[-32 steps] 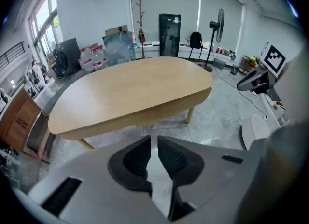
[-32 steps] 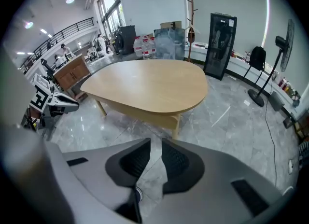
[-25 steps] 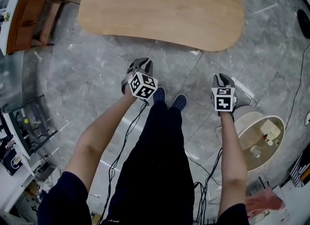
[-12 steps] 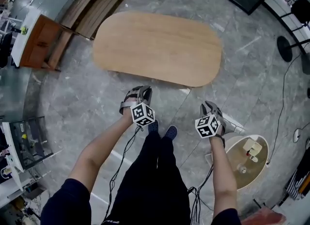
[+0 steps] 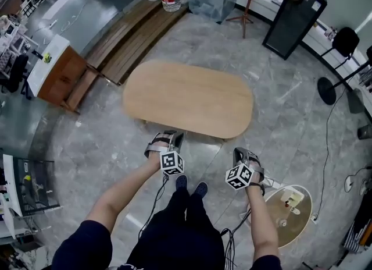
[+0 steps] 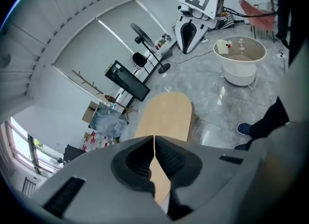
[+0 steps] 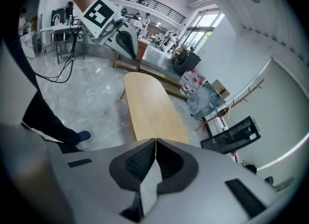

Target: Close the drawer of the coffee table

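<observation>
The coffee table (image 5: 189, 99) is a low oval with a light wood top, standing on the grey stone floor ahead of my feet. Seen from above, no drawer sticks out of its near edge. My left gripper (image 5: 161, 141) hangs in the air just short of that edge; its jaws are closing, tips all but touching, with nothing between them (image 6: 154, 143). My right gripper (image 5: 244, 155) is beside it at the same height, shut and empty (image 7: 155, 148). Both point down toward the table (image 6: 166, 117) (image 7: 152, 107). Neither touches it.
A round white side table (image 5: 288, 216) with small items stands at my right. Wooden benches (image 5: 125, 45) and a brown cabinet (image 5: 58, 77) lie beyond the table on the left, and a black panel (image 5: 290, 18) far right. Cables (image 5: 328, 146) trail over the floor.
My head and both grippers have risen. The table looks smaller and farther off, and more of the room shows. Both marker cubes have rolled.
</observation>
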The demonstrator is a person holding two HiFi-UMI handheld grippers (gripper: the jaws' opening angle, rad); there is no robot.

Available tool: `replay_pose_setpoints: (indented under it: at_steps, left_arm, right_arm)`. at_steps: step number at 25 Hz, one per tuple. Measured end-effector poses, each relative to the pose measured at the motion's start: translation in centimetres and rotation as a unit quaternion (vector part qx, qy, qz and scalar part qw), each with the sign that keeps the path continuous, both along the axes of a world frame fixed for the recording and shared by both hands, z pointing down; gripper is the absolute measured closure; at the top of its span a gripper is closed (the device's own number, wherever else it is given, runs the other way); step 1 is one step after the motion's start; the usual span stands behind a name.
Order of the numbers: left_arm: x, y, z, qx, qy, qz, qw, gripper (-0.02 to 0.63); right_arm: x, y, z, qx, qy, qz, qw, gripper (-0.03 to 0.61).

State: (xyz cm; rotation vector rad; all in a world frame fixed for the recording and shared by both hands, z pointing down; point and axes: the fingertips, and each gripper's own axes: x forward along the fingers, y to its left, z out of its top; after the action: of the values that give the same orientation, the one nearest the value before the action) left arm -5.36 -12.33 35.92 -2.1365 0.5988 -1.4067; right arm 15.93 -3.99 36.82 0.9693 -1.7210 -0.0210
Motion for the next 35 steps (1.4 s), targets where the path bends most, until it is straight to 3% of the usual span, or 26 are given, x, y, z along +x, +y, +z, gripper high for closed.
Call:
replay_pose_setpoints:
  at_steps: [6,12,20,26,30,35]
  left_arm:
    - [-1.8,0.6,-4.7,0.023,-0.04,0.029,0.9985,0.588]
    - [-3.5,0.7,-10.2,0.084,-0.066,0.06,0.9924,0.589]
    - [-3.1,0.0,-17.5,0.143,-0.04,0.078,0.9858,0.589]
    - [-2.2,0.6,-20.6,0.139,0.029,0.056,0.9883,0.589]
    - [-2.3,0.0,-22.3,0.124,0.093,0.014,0.9879,0.589]
    - [-3.1,-1.0,-24.4,0.088,0.197,-0.061,0.9746,0.589]
  right_arm:
    - [-1.9,0.8,-6.1,0.017,0.047,-0.061,0.997,0.551]
    - [-3.3,1.6,-11.5,0.036,0.093,-0.103,0.99,0.551]
    - [-5.8,1.1,-17.3,0.064,0.111,-0.118,0.985,0.551]
    - [-7.3,0.5,-20.1,0.088,0.076,-0.097,0.989,0.551]
    - [-8.0,-0.5,-22.2,0.111,0.009,-0.054,0.992,0.551]
    - [-7.9,-1.4,-24.9,0.144,-0.088,0.013,0.986,0.551]
